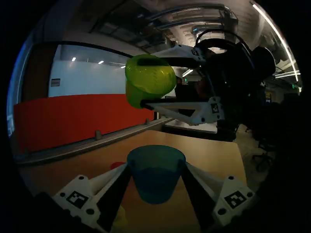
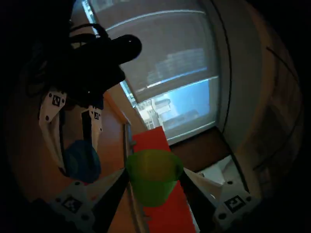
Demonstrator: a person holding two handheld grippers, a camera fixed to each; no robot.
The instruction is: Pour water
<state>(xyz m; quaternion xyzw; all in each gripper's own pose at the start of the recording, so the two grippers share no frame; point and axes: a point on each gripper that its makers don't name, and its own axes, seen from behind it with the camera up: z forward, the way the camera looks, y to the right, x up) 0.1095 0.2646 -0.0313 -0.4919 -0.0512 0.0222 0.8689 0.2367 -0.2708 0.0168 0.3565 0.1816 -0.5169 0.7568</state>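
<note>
In the left gripper view a blue cup (image 1: 156, 178) stands upright between the fingers of my left gripper (image 1: 156, 179), which is shut on it above the wooden table (image 1: 210, 155). Higher up, a green cup (image 1: 148, 79) is tipped on its side, mouth toward the camera, held by my right gripper (image 1: 155, 83). In the right gripper view the green cup (image 2: 154, 178) sits between the fingers of my right gripper (image 2: 154, 182), shut on it. The blue cup (image 2: 82, 161) and my left gripper (image 2: 77, 157) appear at the left, held by a dark-gloved hand (image 2: 97, 66).
A red partition (image 1: 77, 116) and a rail run along the table's far edge. A small red object (image 1: 116, 165) and something yellow (image 1: 120, 221) lie near the left fingers. Office chairs (image 1: 264, 151) stand right of the table. A large window (image 2: 175, 89) is behind.
</note>
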